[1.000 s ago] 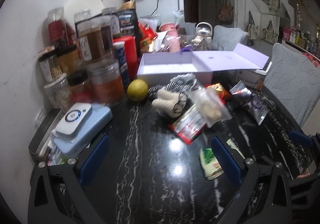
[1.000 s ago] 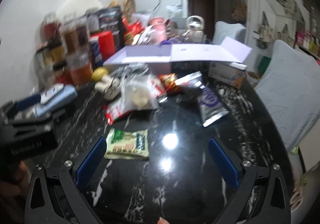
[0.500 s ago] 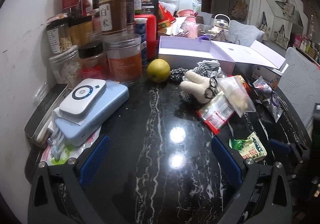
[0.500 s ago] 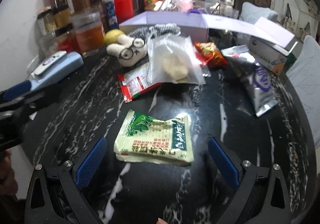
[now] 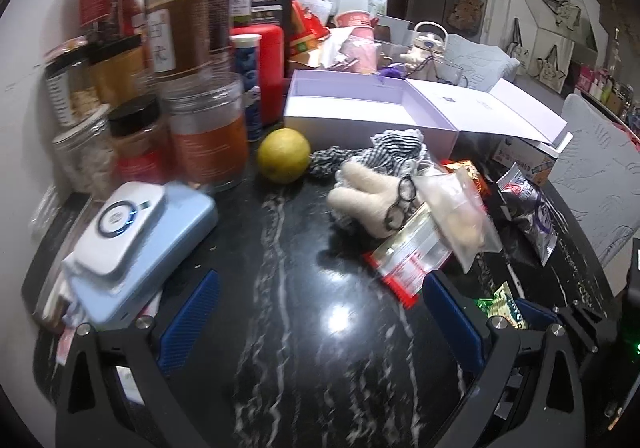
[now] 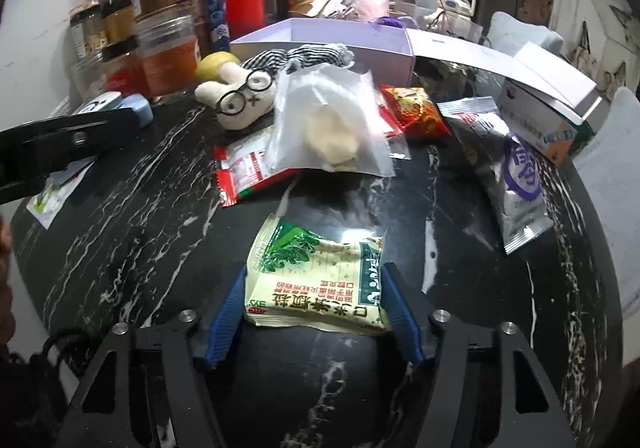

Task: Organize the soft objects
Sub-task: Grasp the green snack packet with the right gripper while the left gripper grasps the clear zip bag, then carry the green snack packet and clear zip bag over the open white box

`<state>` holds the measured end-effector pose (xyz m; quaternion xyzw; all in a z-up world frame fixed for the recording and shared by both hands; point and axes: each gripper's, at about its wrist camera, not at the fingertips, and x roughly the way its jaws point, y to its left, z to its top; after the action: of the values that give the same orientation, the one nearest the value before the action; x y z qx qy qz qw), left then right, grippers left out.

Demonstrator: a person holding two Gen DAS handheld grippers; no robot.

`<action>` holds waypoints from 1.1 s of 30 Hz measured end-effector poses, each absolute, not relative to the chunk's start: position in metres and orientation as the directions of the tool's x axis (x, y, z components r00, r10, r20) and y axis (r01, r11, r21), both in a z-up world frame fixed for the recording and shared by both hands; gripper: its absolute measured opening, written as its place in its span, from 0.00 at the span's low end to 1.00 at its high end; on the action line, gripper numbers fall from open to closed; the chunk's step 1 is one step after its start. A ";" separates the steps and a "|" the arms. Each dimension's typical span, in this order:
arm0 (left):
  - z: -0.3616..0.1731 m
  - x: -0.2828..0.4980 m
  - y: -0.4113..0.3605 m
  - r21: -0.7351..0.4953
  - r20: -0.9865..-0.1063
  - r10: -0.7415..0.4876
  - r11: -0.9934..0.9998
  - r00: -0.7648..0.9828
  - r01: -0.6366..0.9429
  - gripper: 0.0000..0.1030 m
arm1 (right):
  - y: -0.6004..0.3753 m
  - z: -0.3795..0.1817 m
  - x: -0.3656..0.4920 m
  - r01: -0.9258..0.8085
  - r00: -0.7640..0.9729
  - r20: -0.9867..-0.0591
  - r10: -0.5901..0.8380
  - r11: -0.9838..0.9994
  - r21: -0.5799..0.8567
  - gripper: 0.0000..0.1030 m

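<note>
On the black marble table (image 6: 120,232), right gripper (image 6: 314,312) jaws pressed on both sides of the green snack packet (image 6: 316,276); left gripper (image 5: 320,312) jaws spread wide, empty; plush toy (image 5: 372,200) beside lemon (image 5: 283,155), near open box (image 5: 368,116)

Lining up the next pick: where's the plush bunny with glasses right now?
In the right wrist view the plush bunny lies upper left on the black table, between the lemon and the clear bag, before the lavender box.
</note>
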<state>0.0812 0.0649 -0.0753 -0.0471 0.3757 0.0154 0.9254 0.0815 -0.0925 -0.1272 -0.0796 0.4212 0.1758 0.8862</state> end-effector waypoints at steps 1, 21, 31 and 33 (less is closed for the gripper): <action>-0.077 0.085 0.062 -0.083 -0.702 -0.020 0.995 0.712 -0.055 1.00 | -0.097 -0.127 0.083 -0.376 0.585 -0.771 0.250 0.927 0.015 0.61; -0.083 0.159 -0.026 -0.171 -0.746 -0.221 0.975 0.629 0.140 1.00 | -0.189 -0.100 0.097 -0.276 0.646 -0.713 0.275 0.954 0.118 0.55; -0.108 0.189 -0.045 -0.079 -0.796 -0.128 0.991 0.592 0.107 0.75 | -0.208 -0.104 0.101 -0.241 0.646 -0.714 0.270 0.960 0.146 0.55; -0.105 0.186 -0.043 -0.078 -0.773 -0.136 0.990 0.620 0.120 0.54 | -0.209 -0.105 0.102 -0.239 0.644 -0.715 0.272 0.959 0.150 0.55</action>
<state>0.1855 -0.0431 -0.1050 -0.0095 0.4301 -0.0712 0.8999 0.1017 -0.2093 -0.1051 0.0207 0.3974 0.1411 0.9065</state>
